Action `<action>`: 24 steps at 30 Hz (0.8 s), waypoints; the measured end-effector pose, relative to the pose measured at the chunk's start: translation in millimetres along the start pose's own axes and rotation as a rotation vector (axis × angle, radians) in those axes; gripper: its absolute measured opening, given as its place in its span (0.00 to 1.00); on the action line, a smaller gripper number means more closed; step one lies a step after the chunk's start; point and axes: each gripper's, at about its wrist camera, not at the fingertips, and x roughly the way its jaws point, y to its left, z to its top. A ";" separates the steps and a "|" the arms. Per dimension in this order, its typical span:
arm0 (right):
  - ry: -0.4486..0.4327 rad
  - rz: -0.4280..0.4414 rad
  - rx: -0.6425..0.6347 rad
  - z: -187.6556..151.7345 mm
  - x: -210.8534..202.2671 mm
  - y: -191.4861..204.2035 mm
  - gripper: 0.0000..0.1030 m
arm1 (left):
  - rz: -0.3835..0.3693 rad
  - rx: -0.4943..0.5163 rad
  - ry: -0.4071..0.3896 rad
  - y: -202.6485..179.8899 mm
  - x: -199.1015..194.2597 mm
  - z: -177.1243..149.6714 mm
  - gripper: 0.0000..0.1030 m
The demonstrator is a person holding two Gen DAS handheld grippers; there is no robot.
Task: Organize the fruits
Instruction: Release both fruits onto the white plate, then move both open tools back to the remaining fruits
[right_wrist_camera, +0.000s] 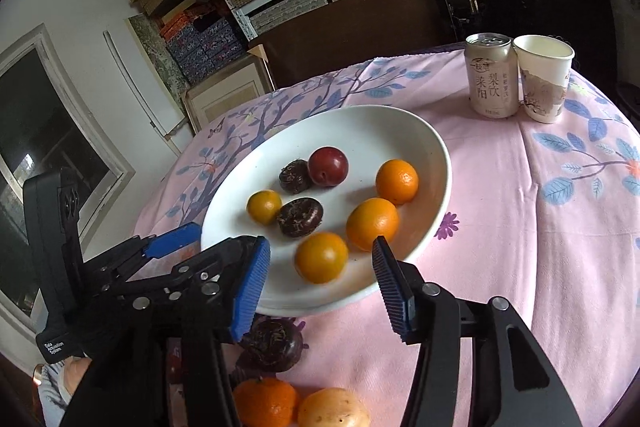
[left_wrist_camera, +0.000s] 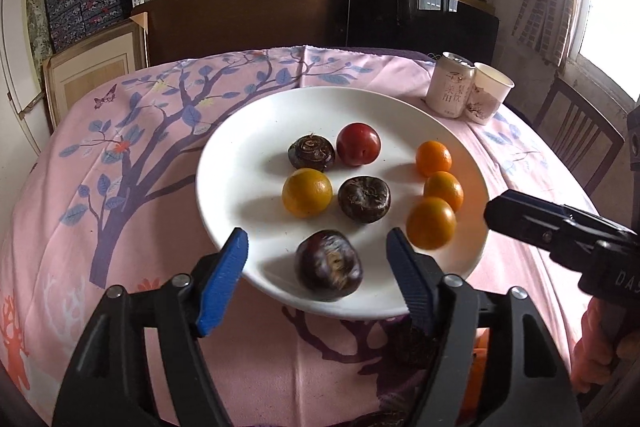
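Note:
A white plate holds several fruits: a red plum, dark brown fruits, a yellow orange and three oranges in a row on the right. My left gripper is open over the plate's near edge. A dark fruit lies on the plate between its blue pads, touching neither. My right gripper is open too, astride the nearest orange, which rests on the plate clear of both pads.
A drink can and a paper cup stand at the table's far right. On the pink cloth near me lie a dark fruit, a tangerine and a yellowish fruit. Shelves of boxes rise behind the table.

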 end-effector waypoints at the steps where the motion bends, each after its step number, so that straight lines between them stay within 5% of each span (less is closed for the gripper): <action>1: -0.005 0.002 0.007 -0.7 -2.8 -2.8 0.53 | 0.005 -0.007 -0.005 2.1 -2.2 -0.9 0.71; 5: -0.003 -0.007 0.016 -10.4 -10.9 -9.0 0.57 | 0.031 -0.031 -0.043 9.1 -18.3 -10.6 0.87; 14: -0.020 -0.025 0.046 -23.2 -30.4 -19.1 0.65 | -0.002 -0.004 -0.018 -0.7 -31.4 -33.5 0.89; 24: -0.024 -0.010 0.114 -23.4 -39.8 -34.9 0.65 | 0.004 0.167 0.074 -47.2 -8.9 -46.0 0.89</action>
